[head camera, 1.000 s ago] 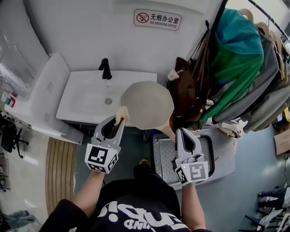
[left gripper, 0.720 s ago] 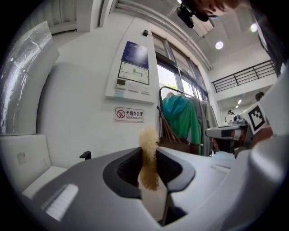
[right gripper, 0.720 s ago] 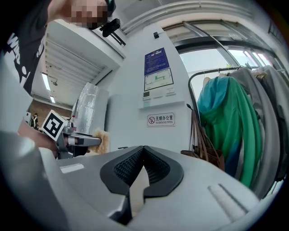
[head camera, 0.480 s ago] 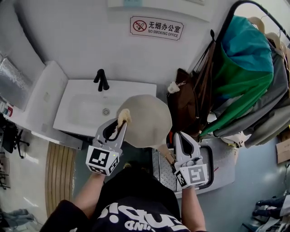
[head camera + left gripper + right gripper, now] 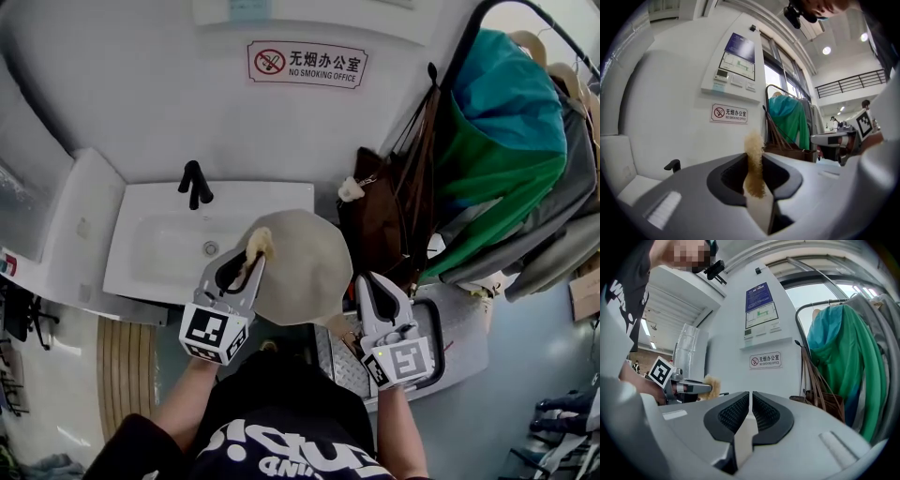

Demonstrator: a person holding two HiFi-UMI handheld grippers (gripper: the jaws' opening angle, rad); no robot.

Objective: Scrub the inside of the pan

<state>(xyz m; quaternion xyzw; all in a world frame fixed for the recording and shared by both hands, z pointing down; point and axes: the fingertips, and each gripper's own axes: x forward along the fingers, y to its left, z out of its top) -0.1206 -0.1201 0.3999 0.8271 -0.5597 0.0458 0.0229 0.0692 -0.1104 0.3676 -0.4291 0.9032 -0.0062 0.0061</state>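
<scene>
Green jacket (image 5: 497, 178), brown bag (image 5: 375, 225) right | white sink (image 5: 150, 253) left | pan (image 5: 305, 272) between

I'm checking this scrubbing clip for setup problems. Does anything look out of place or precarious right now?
The pan sits at the sink's near right corner, seemingly overhanging its rim, with neither hand-held gripper holding it. The right hand-held gripper is shut on nothing; the left hand-held gripper grips a scrubber.
</scene>
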